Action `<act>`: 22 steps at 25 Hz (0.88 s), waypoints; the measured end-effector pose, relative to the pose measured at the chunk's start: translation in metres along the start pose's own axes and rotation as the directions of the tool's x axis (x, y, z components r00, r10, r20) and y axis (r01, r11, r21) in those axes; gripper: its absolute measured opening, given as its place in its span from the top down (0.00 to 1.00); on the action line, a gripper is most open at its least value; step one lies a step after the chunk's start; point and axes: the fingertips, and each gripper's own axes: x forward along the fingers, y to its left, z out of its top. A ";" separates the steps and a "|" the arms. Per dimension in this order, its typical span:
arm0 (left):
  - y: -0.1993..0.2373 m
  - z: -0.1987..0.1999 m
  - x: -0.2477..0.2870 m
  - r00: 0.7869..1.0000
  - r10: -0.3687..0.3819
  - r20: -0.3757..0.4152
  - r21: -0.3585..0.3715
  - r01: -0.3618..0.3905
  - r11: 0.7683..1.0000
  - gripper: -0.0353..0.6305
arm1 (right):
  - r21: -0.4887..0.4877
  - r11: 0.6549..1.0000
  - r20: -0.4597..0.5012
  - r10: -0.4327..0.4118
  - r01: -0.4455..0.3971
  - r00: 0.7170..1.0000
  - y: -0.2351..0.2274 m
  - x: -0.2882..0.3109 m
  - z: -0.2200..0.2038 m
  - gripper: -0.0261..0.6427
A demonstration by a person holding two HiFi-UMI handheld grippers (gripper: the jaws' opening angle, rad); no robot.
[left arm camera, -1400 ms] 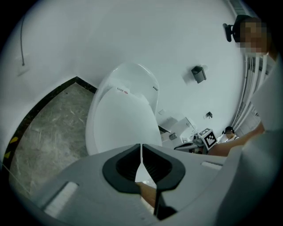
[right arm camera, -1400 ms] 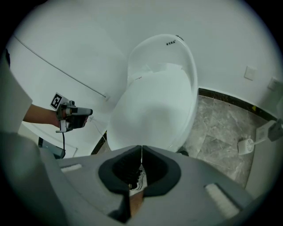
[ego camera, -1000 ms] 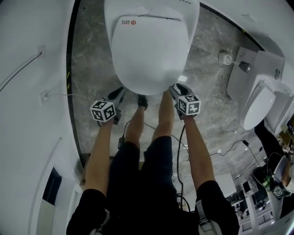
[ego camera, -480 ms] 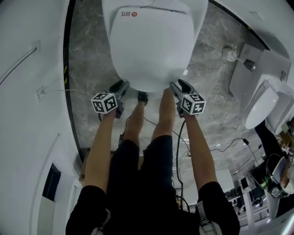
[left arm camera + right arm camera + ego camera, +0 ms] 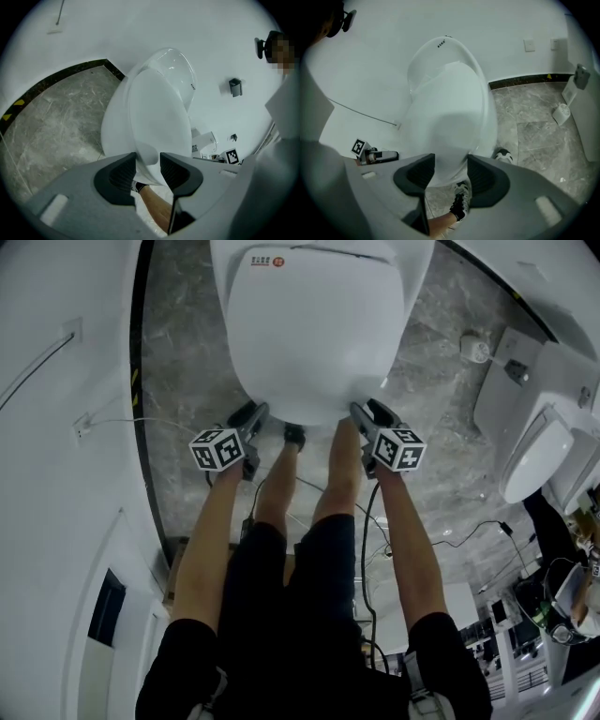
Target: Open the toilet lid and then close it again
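Toilet lid [image 5: 314,329] lay shut in head view; you had L gripper [image 5: 251,418] & R gripper [image 5: 370,413] at its front edge. L gripper view: jaws just been opening, stood apart, lid edge between, not pinched. R gripper view: same. Prob. the opening step; next needs both closing on the edge, then lifting.

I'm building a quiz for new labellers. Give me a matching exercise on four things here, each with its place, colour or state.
1 toilet lid
2 floor
3 second toilet
4 shoe

A grey stone
B black with white
C down, closed
D at the head view's right edge

Pairs: 1-C, 2-A, 3-D, 4-B.
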 end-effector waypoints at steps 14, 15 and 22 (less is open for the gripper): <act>-0.006 0.003 -0.007 1.000 -0.012 -0.020 -0.019 0.011 1.000 0.73 | 0.085 0.996 0.000 0.012 -0.012 1.000 0.007 -0.004 0.001 0.64; -0.006 0.003 -0.007 1.000 -0.010 -0.020 -0.021 0.010 1.000 0.73 | 0.089 0.996 -0.001 0.012 -0.012 1.000 0.007 -0.004 0.002 0.64; -0.008 0.004 -0.007 1.000 -0.011 -0.017 -0.044 0.010 0.999 0.73 | 0.104 0.994 -0.019 0.016 -0.014 1.000 0.008 -0.007 0.003 0.64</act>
